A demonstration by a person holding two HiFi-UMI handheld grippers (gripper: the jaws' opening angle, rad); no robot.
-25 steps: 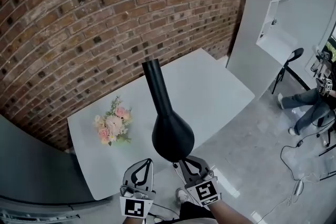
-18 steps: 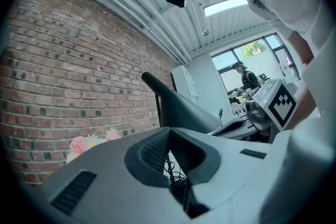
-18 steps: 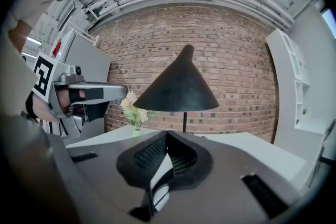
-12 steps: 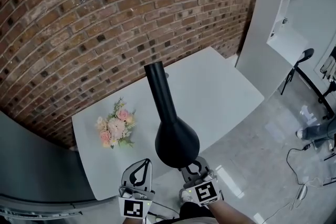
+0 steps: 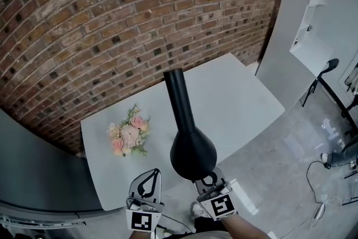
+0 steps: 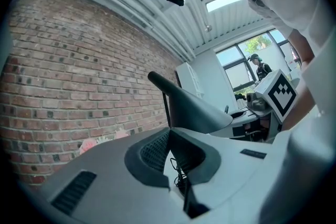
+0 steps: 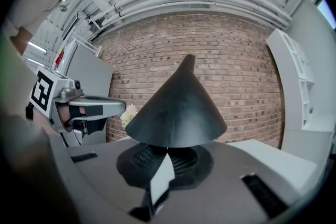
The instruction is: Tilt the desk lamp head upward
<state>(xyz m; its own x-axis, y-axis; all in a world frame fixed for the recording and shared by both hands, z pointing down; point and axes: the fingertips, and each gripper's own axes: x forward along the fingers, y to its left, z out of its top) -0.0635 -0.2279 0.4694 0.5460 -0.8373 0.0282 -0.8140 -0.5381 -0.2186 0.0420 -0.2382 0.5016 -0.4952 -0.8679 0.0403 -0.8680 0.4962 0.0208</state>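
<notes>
Lamp head (image 5: 193,153) apparently atop right gripper (image 5: 208,179)

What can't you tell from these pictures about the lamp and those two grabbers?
1. Hold of the right gripper: in the head view the lamp head covers its fingertips. In the right gripper view the rim overlaps them, so pinching or merely touching is unclear.
2. The lamp base: in the left gripper view the pole drops behind the left gripper body.
3. Inside of the lamp head: no view looks into it.
</notes>
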